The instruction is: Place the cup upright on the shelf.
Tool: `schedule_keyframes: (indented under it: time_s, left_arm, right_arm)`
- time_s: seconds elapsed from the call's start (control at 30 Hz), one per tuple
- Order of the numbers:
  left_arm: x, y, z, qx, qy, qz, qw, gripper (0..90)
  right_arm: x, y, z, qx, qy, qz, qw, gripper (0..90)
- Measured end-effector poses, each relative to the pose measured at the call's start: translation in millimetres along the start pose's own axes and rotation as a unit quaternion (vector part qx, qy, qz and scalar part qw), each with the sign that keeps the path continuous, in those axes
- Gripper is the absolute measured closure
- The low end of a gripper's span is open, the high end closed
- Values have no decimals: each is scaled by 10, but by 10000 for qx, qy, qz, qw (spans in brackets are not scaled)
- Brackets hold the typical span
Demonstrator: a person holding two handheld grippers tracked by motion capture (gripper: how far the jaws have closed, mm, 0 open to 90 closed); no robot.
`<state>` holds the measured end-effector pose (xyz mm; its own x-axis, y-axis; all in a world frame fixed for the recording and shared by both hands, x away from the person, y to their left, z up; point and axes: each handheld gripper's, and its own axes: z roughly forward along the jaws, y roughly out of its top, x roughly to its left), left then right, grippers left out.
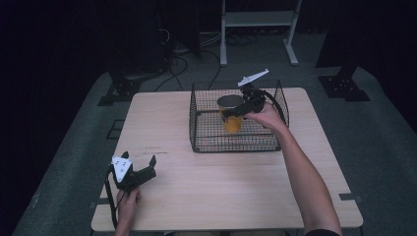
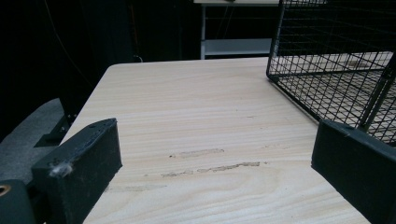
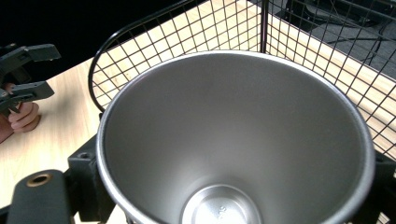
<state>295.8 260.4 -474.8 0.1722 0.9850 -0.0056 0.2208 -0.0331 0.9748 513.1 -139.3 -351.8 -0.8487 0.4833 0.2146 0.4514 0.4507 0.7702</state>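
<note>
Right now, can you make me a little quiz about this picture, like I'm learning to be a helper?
1. True or false: the cup is orange outside and metal inside.
2. Which gripper holds the cup: A) left gripper B) right gripper?
3. Fill in: the cup is held over the wire ____.

Key: 1 true. 2 B, its jaws sit on both sides of the cup; the left one is open over the table. 3 basket.
</note>
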Motion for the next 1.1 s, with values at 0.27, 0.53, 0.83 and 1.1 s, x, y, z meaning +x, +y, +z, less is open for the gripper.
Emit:
schedule_keyframes:
  time_s: [0.27,0.53,0.83,1.1]
  left_arm:
    - [-1,0,-1,2,1,4,10000,8]
    - [0,0,-1,2,1,4,10000,8]
    - [0,0,-2,5,-3,16,10000,8]
    - [0,0,-1,3,0,6,10000,8]
  right_arm:
    - [-71,-38,100,135,-100,65,9998,123]
    - [-158,-89,189,274,-208,142,9993,123]
    - [-229,-136,259,355,-382,206,9984,122]
    - [-285,-175,317,470,-478,238,9975,121]
